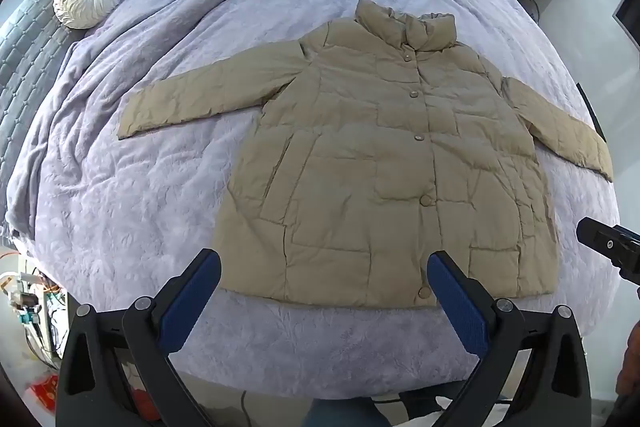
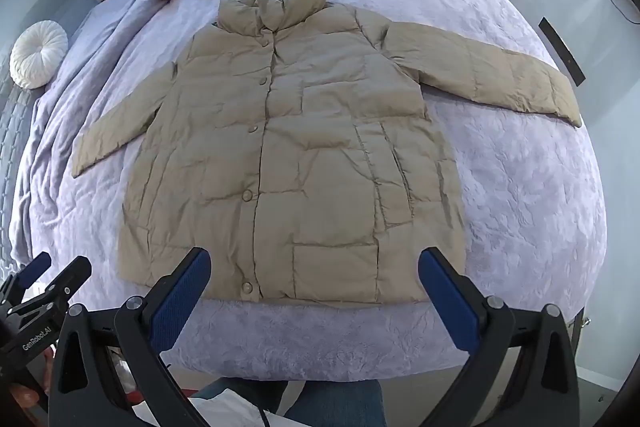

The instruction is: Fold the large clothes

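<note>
Lying flat on the bed (image 1: pixel 120 211), front up and sleeves spread, the beige jacket (image 1: pixel 360 155) is not folded yet. Left gripper (image 1: pixel 324 267) and right gripper (image 2: pixel 314 263) hover wide apart, empty; next, probably, take one sleeve inward.

Soft, even daylight lit both views, with faint shadows. Fisheye distortion bent the edges, and dark vignetting filled the corners.
</note>
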Demonstrator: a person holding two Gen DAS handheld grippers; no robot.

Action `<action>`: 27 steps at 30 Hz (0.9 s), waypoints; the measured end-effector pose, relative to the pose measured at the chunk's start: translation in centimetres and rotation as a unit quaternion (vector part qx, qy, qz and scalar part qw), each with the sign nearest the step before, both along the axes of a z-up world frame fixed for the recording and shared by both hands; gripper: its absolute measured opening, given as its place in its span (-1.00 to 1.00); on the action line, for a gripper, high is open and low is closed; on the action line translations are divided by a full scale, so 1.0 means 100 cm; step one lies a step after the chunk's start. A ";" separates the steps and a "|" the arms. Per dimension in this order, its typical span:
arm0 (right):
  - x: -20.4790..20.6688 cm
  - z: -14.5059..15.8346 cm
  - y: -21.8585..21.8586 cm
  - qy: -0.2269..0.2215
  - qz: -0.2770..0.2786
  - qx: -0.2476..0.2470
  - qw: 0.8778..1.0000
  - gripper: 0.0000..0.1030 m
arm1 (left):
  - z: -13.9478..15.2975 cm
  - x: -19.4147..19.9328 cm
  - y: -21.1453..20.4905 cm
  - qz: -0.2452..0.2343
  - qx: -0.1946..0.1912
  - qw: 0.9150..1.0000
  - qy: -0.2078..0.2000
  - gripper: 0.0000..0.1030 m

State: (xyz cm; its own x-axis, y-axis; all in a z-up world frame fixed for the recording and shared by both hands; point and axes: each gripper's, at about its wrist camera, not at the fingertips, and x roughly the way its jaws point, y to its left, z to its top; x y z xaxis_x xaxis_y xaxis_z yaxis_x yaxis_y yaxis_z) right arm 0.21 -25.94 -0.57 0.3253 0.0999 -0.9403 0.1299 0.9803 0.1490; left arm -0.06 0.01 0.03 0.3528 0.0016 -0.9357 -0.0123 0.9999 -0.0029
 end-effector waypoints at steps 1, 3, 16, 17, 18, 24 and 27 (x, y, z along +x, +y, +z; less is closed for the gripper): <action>0.000 0.000 -0.001 0.000 0.000 0.001 1.000 1.00 | 0.001 0.000 0.000 0.001 0.001 1.000 -0.003 1.00; 0.000 0.000 0.000 0.000 0.001 0.001 1.000 1.00 | 0.001 -0.001 0.001 0.001 0.001 1.000 -0.004 1.00; -0.001 0.001 0.001 0.001 0.000 0.002 1.000 1.00 | 0.003 -0.002 0.005 0.007 0.002 1.000 -0.001 1.00; -0.001 0.001 0.001 0.000 0.000 0.001 1.000 1.00 | 0.003 -0.002 0.004 0.008 0.002 1.000 0.000 1.00; -0.001 0.001 0.001 0.000 0.001 0.002 1.000 1.00 | 0.003 -0.002 0.004 0.008 0.002 1.000 0.001 1.00; 0.001 0.004 -0.004 -0.001 0.000 0.001 1.000 1.00 | 0.003 0.000 0.004 0.008 0.003 1.000 0.001 1.00; 0.001 0.004 -0.005 0.000 -0.001 0.002 1.000 1.00 | 0.001 0.001 0.003 0.006 0.002 1.000 0.002 1.00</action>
State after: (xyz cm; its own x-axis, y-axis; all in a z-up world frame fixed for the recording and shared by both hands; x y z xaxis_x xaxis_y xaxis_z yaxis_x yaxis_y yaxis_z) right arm 0.34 -26.47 -0.13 0.3260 0.1022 -0.9398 0.1316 0.9796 0.1522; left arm 0.03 0.33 0.14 0.3481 0.0089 -0.9374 -0.0245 0.9997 0.0004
